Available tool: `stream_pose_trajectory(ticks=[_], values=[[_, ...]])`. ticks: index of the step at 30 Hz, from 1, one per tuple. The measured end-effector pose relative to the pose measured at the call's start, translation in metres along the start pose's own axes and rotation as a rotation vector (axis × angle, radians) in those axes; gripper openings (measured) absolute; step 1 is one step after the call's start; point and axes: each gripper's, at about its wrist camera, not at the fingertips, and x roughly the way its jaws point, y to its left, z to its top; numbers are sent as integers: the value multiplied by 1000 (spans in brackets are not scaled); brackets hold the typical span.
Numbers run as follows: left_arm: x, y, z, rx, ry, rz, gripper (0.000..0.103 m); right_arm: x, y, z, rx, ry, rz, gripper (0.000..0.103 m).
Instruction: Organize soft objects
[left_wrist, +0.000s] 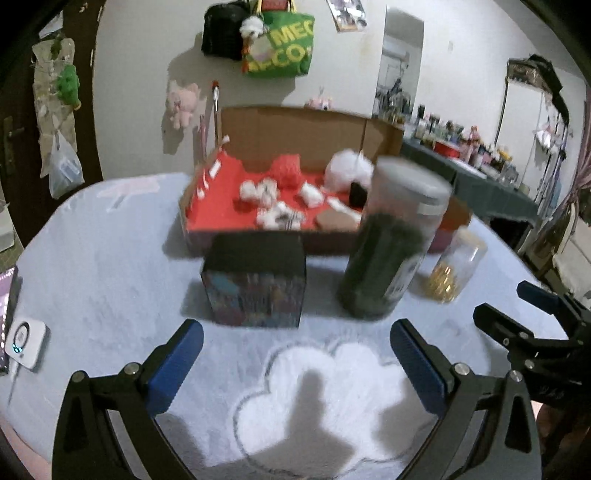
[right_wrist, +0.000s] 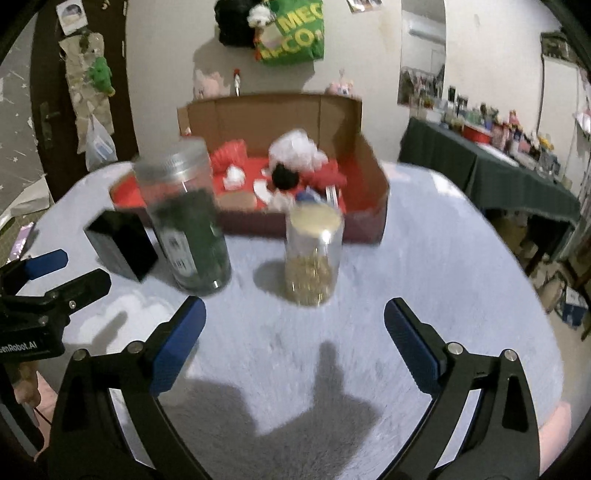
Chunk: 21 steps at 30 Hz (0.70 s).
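Observation:
A cardboard box (left_wrist: 310, 129) with a red lining stands at the back of the pale fluffy table; it also shows in the right wrist view (right_wrist: 373, 173). Inside lie soft things: a white fluffy ball (left_wrist: 347, 170), a red knitted piece (left_wrist: 286, 168) and several small white tufts (left_wrist: 258, 190). My left gripper (left_wrist: 295, 354) is open and empty above the table, in front of a black box (left_wrist: 256, 280). My right gripper (right_wrist: 293, 334) is open and empty, just short of a small jar of golden bits (right_wrist: 314, 254).
A tall clear jar with dark green contents (left_wrist: 391, 240) stands between the black box and the small jar (left_wrist: 456, 271); it also shows in the right wrist view (right_wrist: 188, 218). A white device (left_wrist: 24, 341) lies at the table's left edge. Bags hang on the back wall.

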Motion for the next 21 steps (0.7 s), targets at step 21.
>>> stream_pose_trajectory(ticks=[21], values=[[42, -5, -28, 10, 133, 77, 103, 42, -10, -30, 30, 129, -38, 99]])
